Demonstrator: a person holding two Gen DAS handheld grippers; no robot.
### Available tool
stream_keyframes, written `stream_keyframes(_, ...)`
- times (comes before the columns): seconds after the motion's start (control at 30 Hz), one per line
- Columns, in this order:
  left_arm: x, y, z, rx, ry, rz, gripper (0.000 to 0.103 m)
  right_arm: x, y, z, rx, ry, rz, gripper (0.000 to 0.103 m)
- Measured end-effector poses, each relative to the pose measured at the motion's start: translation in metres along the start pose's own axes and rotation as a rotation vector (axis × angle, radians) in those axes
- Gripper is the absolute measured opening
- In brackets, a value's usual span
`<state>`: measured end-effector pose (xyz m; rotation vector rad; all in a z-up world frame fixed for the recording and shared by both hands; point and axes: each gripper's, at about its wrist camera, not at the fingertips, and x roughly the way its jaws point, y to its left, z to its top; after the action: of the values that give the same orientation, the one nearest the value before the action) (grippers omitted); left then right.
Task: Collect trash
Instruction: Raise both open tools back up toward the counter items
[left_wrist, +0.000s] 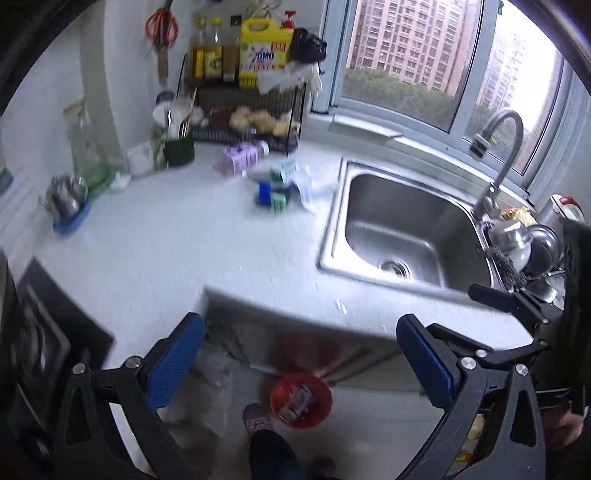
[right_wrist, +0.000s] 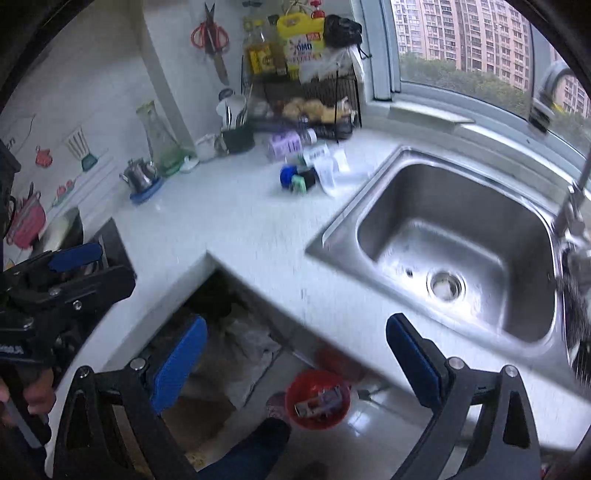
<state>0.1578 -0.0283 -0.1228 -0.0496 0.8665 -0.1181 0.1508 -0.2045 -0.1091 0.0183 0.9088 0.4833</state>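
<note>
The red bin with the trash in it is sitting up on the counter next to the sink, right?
Not quite. The red bin does have trash in it, but it stands on the floor, below the counter edge, not up beside the sink. The right wrist view shows it down by the person's slipper.

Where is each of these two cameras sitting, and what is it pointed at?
Left wrist: rides the left claw, looking down over the counter toward the sink; shows its blue fingers, a slipper, the right claw.
Right wrist: rides the right claw, same downward look; shows its fingers, the left claw, a hand.
Shared: counter, sink, red bin on the floor.
</note>
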Motion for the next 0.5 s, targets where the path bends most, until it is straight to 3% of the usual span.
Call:
stream_keyframes(0.33, 0.069, 0.049, 0.122, 0.124, 0.032, -0.042, 0.103, 0.053, 0.0, 0.115, -0.088, 0.013, -0.044, 0.097)
stream_keyframes(0.5, 0.109, 0.079, 0.175, 0.207, 0.072, -0.098, 0.103, 0.091, -0.002, 0.165, -0.101, 0.051, -0.056, 0.098)
